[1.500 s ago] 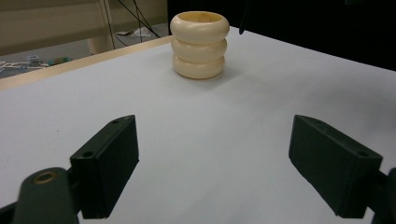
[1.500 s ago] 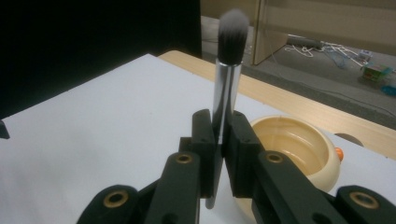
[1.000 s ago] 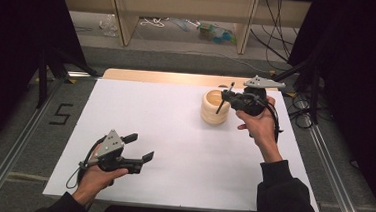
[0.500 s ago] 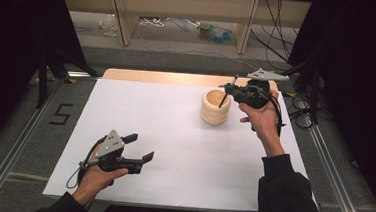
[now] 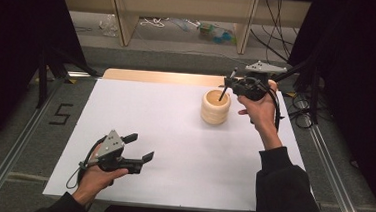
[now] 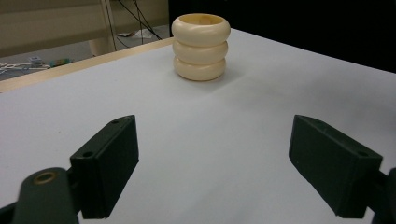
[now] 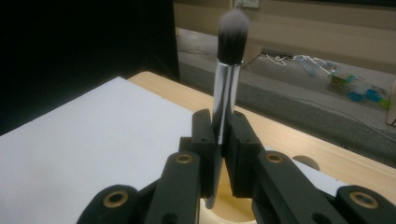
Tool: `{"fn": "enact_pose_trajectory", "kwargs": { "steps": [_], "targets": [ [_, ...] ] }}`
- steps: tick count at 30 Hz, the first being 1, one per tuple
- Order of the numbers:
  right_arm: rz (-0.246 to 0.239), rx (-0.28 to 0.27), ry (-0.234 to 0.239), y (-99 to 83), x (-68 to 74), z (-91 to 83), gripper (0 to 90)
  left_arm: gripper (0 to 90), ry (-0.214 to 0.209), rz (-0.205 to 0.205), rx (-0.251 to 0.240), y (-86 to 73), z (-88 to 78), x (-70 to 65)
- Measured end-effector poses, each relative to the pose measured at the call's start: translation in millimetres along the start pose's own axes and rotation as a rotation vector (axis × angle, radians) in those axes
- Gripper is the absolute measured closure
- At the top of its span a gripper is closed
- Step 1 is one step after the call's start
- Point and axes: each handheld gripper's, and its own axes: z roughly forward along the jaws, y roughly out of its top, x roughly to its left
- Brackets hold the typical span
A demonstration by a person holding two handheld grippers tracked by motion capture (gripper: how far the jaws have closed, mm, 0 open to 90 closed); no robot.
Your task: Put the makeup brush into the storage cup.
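Your right gripper [image 5: 230,84] is at the far right part of the white table [image 5: 174,135], just above the cream holder [image 5: 215,107], a round pot made like three stacked rings. Its jaws are closed on a makeup brush [image 7: 227,70]: in the right gripper view the two black jaws press the silver handle from both sides, and the dark bristle head with pale tips stands above them. The long axis of the brush is close to vertical, only a little tilted. The bristles point up and away from the table, and the lower end of the handle goes down into the open mouth of the holder [image 7: 233,205], which you see under the jaws. In the high view the brush [image 5: 226,87] is a thin dark line that leans from the gripper down to the holder's opening, its lower end inside the rim. I cannot tell if this end touches the bottom of the holder.

Your left gripper [image 5: 139,147] is at the near left part of the table, low over the white surface, well apart from the holder. Its jaws stand wide apart and hold nothing. In the left gripper view the holder [image 6: 201,46] stands upright far in front, between the two jaws, near the wooden far edge [image 6: 79,67] of the table.
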Motion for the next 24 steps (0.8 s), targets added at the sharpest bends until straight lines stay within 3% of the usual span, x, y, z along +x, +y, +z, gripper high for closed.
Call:
{"fn": "enact_pose_trajectory", "kwargs": {
  "steps": [24],
  "targets": [
    [0.021, 0.046, -0.056, -3.2, -17.0, 28.6, 83.7, 16.0, -0.004, 0.009, 0.003, 0.2, 0.5, -0.9]
  ]
}}
